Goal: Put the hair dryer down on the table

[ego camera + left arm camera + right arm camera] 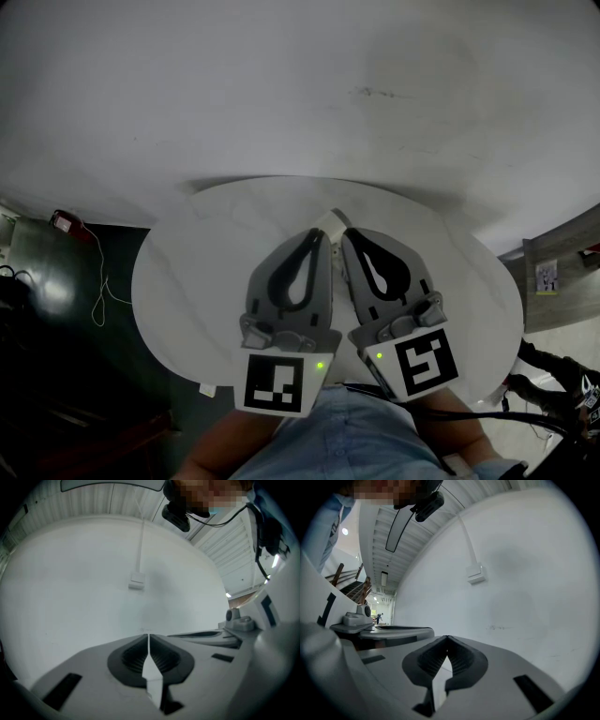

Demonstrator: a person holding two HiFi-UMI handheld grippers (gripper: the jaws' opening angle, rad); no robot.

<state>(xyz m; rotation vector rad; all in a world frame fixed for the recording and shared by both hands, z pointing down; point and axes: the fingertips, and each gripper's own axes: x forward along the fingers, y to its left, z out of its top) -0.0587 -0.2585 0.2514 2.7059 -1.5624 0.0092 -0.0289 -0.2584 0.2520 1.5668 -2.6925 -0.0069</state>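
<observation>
No hair dryer shows in any view. In the head view both grippers hang side by side over the near half of a round white table (187,272), close to the person's body. My left gripper (317,238) (148,638) has its jaws together with nothing between them. My right gripper (346,238) (447,640) is shut and empty too, and its tips almost touch the left's. A small white block (330,222) shows just past the tips. Both gripper views face a plain white surface carrying a small white box (137,581) (476,573) with a thin strip running from it.
A white wall (300,84) with a faint mark (375,92) rises behind the table. Dark floor at the left holds a red object (64,222) and a thin white cord (101,291). A grey shelf (562,248) and black cables (539,417) are at the right.
</observation>
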